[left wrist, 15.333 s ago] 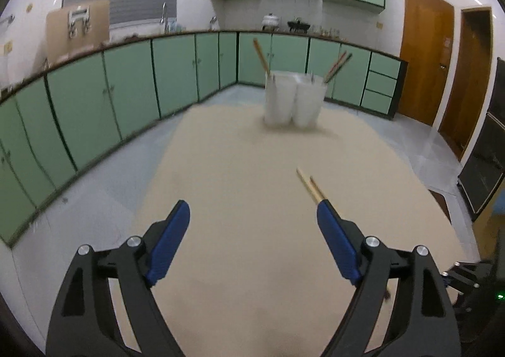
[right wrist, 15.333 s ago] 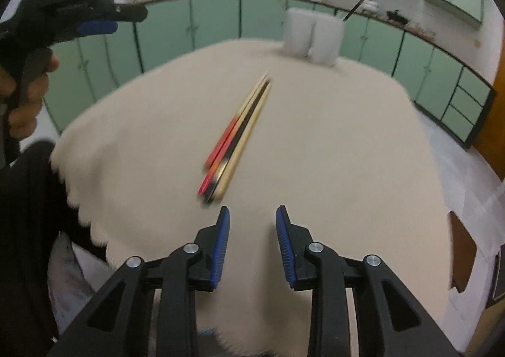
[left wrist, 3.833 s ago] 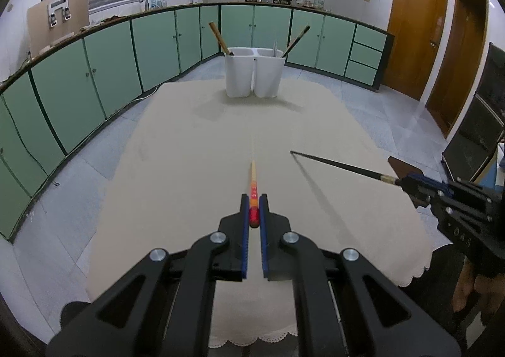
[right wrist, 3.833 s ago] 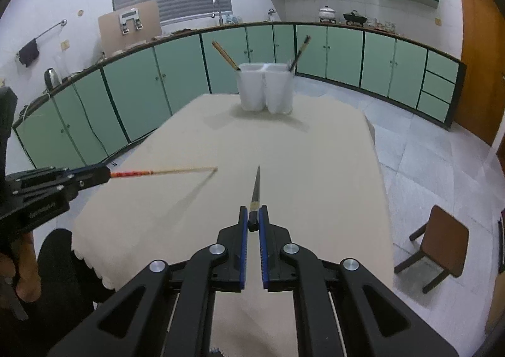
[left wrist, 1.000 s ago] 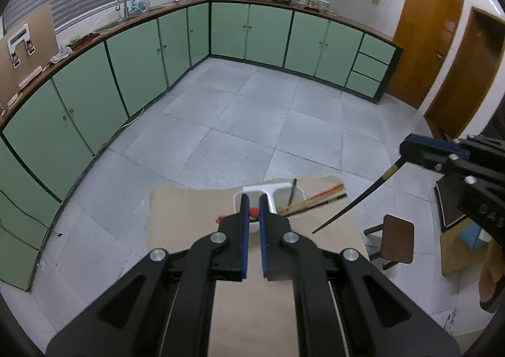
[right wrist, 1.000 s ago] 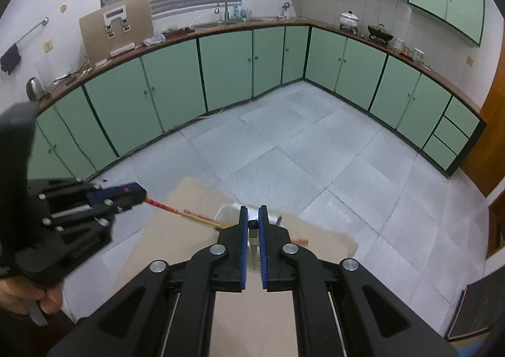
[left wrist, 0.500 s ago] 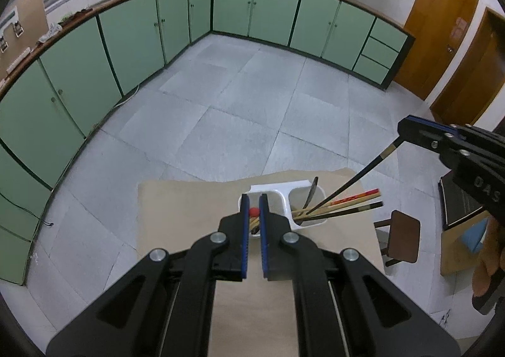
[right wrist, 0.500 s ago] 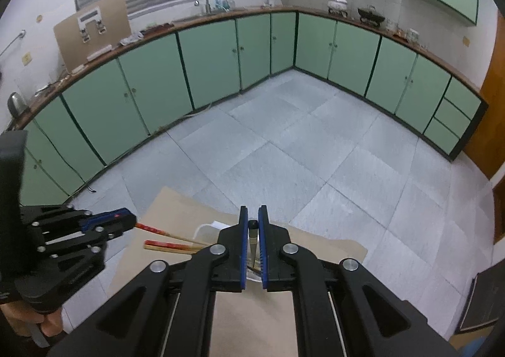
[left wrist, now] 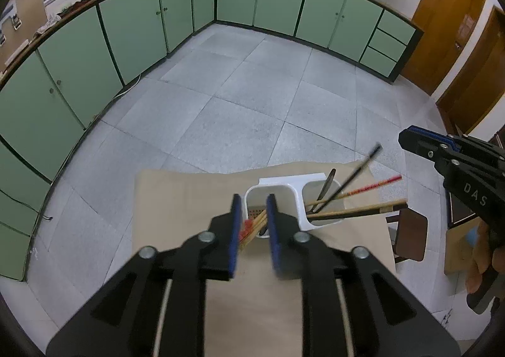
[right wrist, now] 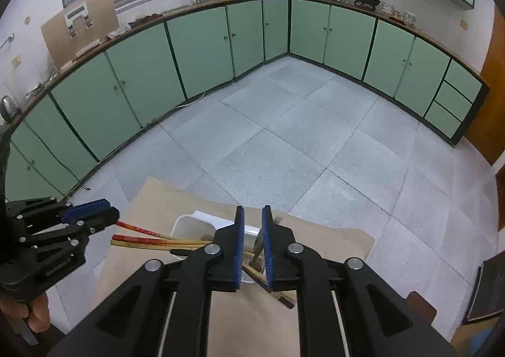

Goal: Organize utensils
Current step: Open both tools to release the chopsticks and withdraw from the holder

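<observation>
left gripper (left wrist: 254,224): fingers slightly parted, holding nothing, right above holder's left cup | red-tipped chopsticks (left wrist: 252,226) lean between them, long axis slanting near-left | white holder (left wrist: 293,189) at table's far edge | right gripper (right wrist: 252,246): narrowly parted, empty, over right cup; black chopstick (left wrist: 350,180) leans far-right.

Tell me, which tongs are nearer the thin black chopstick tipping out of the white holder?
Right. The right tongs hang just beyond the black chopstick's upper end; the left tongs sit over the white holder's other compartment.
</observation>
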The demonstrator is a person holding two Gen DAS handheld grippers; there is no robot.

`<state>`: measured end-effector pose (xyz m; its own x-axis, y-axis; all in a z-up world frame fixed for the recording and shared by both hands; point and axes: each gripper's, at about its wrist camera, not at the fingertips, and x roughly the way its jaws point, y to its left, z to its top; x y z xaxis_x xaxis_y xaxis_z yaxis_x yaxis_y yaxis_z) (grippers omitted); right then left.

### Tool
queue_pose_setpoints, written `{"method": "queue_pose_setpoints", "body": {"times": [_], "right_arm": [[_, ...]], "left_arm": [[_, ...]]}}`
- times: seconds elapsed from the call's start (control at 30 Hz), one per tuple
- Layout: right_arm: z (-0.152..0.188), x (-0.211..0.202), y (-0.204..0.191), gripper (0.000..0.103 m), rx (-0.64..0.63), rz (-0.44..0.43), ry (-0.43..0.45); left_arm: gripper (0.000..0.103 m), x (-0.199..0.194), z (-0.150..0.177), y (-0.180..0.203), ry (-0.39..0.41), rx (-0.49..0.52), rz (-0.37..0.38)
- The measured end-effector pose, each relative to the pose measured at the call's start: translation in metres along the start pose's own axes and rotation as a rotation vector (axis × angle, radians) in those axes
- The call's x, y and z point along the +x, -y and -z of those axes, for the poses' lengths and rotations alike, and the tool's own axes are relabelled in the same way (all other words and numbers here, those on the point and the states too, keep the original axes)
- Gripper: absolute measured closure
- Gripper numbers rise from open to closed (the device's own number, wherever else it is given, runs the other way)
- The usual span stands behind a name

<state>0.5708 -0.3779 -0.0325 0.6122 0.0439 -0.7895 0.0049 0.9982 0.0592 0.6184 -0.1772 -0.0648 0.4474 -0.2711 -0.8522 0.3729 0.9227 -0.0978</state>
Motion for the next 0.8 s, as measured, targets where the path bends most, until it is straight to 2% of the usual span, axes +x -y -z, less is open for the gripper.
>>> {"method": "queue_pose_setpoints", "body": {"times": [0.17,0.33,0.4,0.5,0.57,0.6,0.7,0.77,0.8], "right_arm": [[0.005,-0.012,0.008,0.091,0.010,0.003,0.019],[0.013,-0.031,0.008,0.085,0.025,0.000,0.047],[0.020,-0.039,0.008,0.085,0.031,-0.010,0.052],[0.037,-0.049,0.009,0.083,0.037,-0.032,0.059],[0.054,-0.056,0.007,0.068,0.036,-0.026,0.077],[0.067,-0.060,0.007,0.066,0.048,-0.041,0.089],[0.107,-0.070,0.000,0.057,0.026,-0.004,0.135],[0.134,-0.076,-0.005,0.042,0.033,0.003,0.159],[0.152,-0.080,-0.008,0.039,0.044,0.013,0.176]], "left_arm": [[0.077,-0.012,0.003,-0.002,0.022,0.001,0.007],[0.058,-0.026,0.010,-0.006,0.052,-0.012,-0.001],[0.054,-0.034,0.017,-0.007,0.066,-0.010,-0.004],[0.037,-0.045,0.035,-0.012,0.089,-0.019,-0.012],[0.034,-0.050,0.050,-0.014,0.102,-0.021,-0.011],[0.032,-0.053,0.063,-0.014,0.112,-0.010,-0.007],[0.023,-0.060,0.095,-0.013,0.147,0.015,-0.027],[0.021,-0.067,0.129,-0.012,0.178,0.022,-0.033],[0.020,-0.069,0.139,-0.013,0.186,0.012,-0.030]]}}
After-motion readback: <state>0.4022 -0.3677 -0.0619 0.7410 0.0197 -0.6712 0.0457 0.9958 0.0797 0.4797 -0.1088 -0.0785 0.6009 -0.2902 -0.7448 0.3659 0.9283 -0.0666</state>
